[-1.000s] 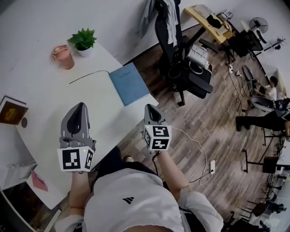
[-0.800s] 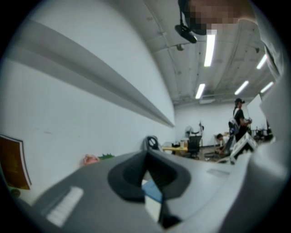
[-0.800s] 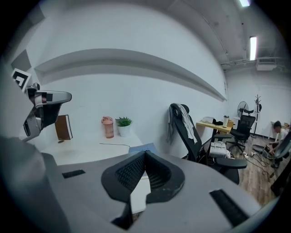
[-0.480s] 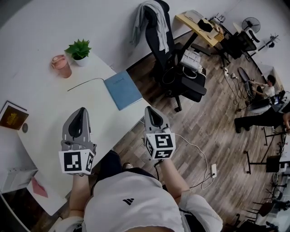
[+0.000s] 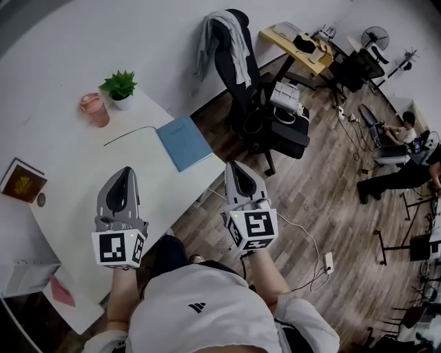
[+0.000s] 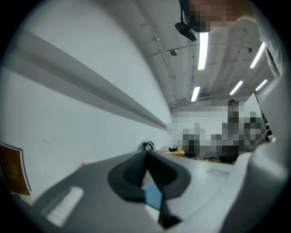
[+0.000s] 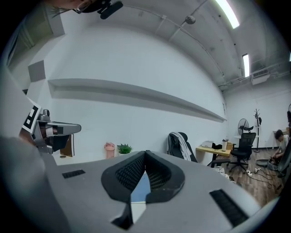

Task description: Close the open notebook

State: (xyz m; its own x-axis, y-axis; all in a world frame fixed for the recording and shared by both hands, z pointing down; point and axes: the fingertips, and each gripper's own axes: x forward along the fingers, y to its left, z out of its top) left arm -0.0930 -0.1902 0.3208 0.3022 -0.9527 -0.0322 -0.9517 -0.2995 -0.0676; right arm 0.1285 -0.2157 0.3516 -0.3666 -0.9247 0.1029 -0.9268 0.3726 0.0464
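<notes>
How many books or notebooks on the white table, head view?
2: a blue notebook at the right edge of the table, a brown book at its left edge. Others may be hidden at the near edge.

1. Looks like a shared office.
2. Has a white desk [image 5: 83,165], a black swivel chair [image 5: 238,69] under a grey garment [image 5: 207,38], and a yellow desk [image 5: 308,63] beyond.
3. Shows a standing fan [image 5: 375,34], a power strip [image 5: 329,262] on plank floor [image 5: 331,186], ceiling strip lights [image 7: 226,11], and a seated person [image 5: 403,131] farther off.
</notes>
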